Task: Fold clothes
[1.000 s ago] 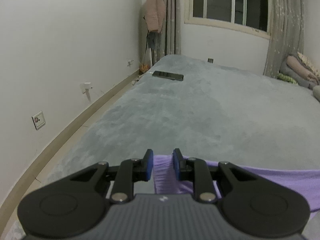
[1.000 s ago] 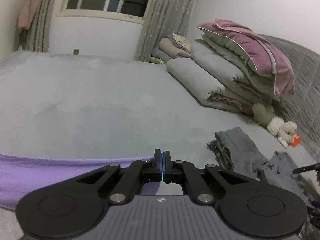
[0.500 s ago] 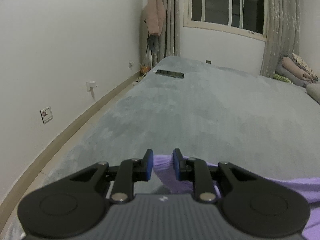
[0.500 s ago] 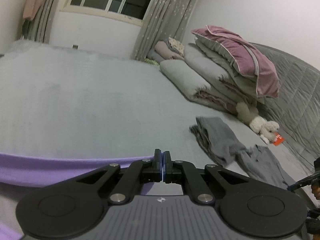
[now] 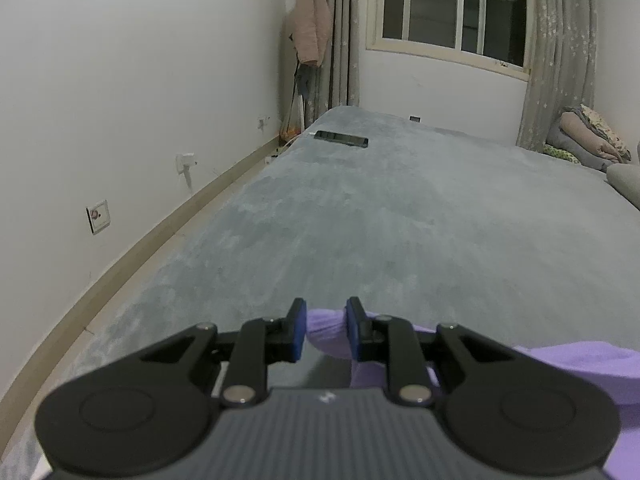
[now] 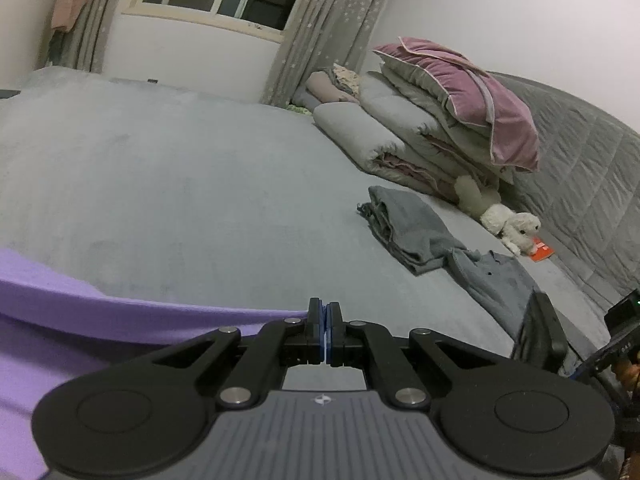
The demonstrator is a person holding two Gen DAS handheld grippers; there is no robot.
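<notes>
A purple garment point(image 5: 580, 364) hangs stretched between my two grippers above the grey bed point(image 5: 400, 220). My left gripper point(image 5: 326, 328) holds a thick bunch of it; the cloth fills the gap between the blue pads. In the right wrist view the garment point(image 6: 80, 320) runs in from the left as a taut edge and ends at my right gripper point(image 6: 325, 332), whose pads are pressed together on its corner. The rest of the garment is hidden below both grippers.
A dark phone point(image 5: 341, 139) lies at the bed's far left corner, near the white wall point(image 5: 120, 120). Two crumpled grey garments point(image 6: 408, 232) lie to the right, near a plush toy point(image 6: 508, 224) and stacked quilts with a pink pillow point(image 6: 460, 92). A black device point(image 6: 540, 332) is close at right.
Both grippers have kept their hold while moving; the right view has swung right, bringing the grey garments nearer. The purple cloth now hangs lower and further left there.
</notes>
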